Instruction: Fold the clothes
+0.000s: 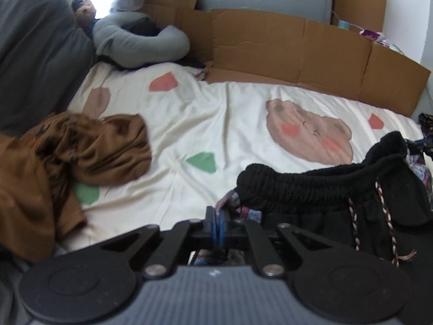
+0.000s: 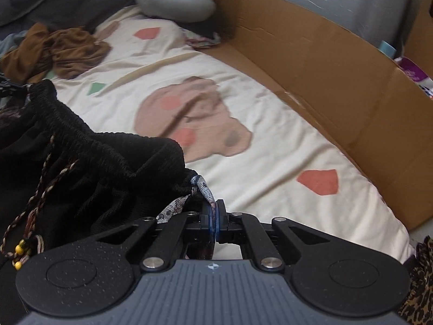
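A black garment (image 1: 324,187) with a ribbed elastic waistband and a braided drawstring (image 1: 384,216) hangs stretched above the bed between both grippers. My left gripper (image 1: 217,224) is shut on one end of the waistband, where a patterned fabric edge (image 1: 230,200) shows. In the right wrist view the black garment (image 2: 94,162) spreads to the left. My right gripper (image 2: 215,216) is shut on its other waistband corner, pinching a patterned edge (image 2: 203,187). The drawstring's ends carry yellow beads (image 2: 19,249).
A crumpled brown garment (image 1: 81,146) lies at the left of the white bear-print sheet (image 1: 216,124). Cardboard panels (image 1: 297,51) wall the far side of the bed. A grey curved pillow (image 1: 140,46) sits in the far corner. Leopard-print fabric (image 2: 422,270) lies at the near right.
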The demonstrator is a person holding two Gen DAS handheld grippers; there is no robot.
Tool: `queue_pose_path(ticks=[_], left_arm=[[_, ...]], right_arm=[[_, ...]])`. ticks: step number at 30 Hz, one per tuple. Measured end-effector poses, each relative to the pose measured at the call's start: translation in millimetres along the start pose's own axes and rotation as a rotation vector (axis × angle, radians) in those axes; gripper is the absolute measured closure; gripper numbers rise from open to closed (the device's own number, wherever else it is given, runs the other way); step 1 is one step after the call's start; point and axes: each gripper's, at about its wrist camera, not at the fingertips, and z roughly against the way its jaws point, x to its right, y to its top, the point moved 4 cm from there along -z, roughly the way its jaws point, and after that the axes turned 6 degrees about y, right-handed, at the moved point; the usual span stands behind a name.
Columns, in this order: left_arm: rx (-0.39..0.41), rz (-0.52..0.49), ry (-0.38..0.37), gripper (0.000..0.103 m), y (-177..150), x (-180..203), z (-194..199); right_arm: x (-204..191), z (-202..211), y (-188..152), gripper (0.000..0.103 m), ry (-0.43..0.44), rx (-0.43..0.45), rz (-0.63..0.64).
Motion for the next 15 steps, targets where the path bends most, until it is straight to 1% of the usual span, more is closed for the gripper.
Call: queue_pose_path(ticks=[4,7,10,15], left_arm=[[0.019,-0.008,0.003,0.101,14.5,4.0,-20.9],[0.013,-0.019,0.008,0.101,20.0,8.1,-39.1],[-0.021,-0.050,0.012,0.101,15.2,14.2,-57.0],[-0.093,-0.090,0.006,0.099,1.7,20.2,-81.8]], right_arm=[[12.3,-12.5,5.9,0.103,-0.039,-0.006,-0.021],[22.4,-24.5,9.9,0.103,-0.061,-0.015,-0.046],[29.6,-40.1,9.4,0.103,-0.066,-0.036,-0.069],[34.5,-55.9,1.3,0.103,-0.045,-0.065,-0.087]])
